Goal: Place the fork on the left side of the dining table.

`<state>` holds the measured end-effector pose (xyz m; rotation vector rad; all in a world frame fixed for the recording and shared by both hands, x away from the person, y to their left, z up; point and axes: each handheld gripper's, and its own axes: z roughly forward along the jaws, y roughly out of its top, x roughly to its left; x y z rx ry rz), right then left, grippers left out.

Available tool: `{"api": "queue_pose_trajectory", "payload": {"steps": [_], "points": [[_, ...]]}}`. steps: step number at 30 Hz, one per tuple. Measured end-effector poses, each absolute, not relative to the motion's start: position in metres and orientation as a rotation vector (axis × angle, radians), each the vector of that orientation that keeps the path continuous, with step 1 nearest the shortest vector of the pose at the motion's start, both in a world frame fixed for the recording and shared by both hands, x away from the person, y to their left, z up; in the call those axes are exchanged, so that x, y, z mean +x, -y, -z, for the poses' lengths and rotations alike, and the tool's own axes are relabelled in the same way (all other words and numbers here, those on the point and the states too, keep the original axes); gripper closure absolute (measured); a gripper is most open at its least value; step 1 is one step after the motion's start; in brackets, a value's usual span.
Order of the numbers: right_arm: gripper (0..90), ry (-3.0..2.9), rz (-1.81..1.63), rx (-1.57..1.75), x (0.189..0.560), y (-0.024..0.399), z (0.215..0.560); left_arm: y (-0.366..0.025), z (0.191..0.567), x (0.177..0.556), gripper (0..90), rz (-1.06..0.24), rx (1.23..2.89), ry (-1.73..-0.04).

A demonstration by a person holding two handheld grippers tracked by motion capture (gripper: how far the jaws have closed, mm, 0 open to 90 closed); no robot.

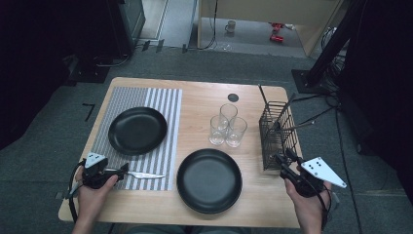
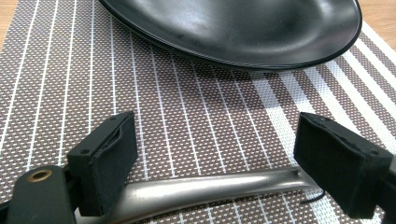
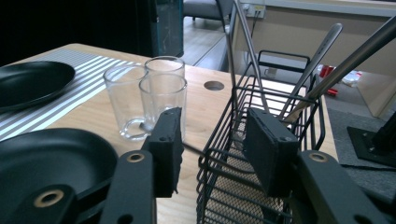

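Table setting, part complete. Left gripper (image 1: 122, 170): jaws wide, pads clear of the table knife (image 1: 144, 174), which lies flat on the striped placemat (image 1: 165, 105) just before the far black plate (image 1: 137, 130); judged placed and released. Right gripper (image 1: 284, 158): jaws partly open, nothing between the pads, standing at the near end of the wire cutlery basket (image 1: 277, 134). Near black plate (image 1: 209, 180) has no cutlery beside it. Utensils (image 1: 287, 113) remain in the basket; three glasses (image 1: 227, 126) stay grouped, unplaced.

Two black plates (image 1: 137, 130) (image 1: 209, 180), three glasses (image 1: 227, 113) (image 1: 217, 130) (image 1: 236, 132), one knife (image 1: 146, 174), one wire basket (image 1: 277, 139), one striped placemat (image 1: 168, 105).
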<state>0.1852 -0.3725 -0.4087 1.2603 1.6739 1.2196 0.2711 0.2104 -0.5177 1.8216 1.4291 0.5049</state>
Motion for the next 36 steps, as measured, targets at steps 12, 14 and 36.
{"api": "queue_pose_trajectory", "payload": {"steps": [12, 14, 36], "points": [[41.6, -1.751, -1.162, 1.191, 0.189, 0.357, 0.415, -0.211, 0.518, 0.271, 13.9, -0.499, 1.813, -1.43], [44.0, -1.752, -1.133, 1.179, 0.193, 0.353, 0.416, -0.211, 0.518, 0.271, 13.9, -0.5, 1.814, -1.431], [72.4, -1.668, -1.145, 1.2, 0.213, 0.368, 0.402, -0.211, 0.518, 0.271, 13.9, -0.497, 1.81, -1.432]]}}
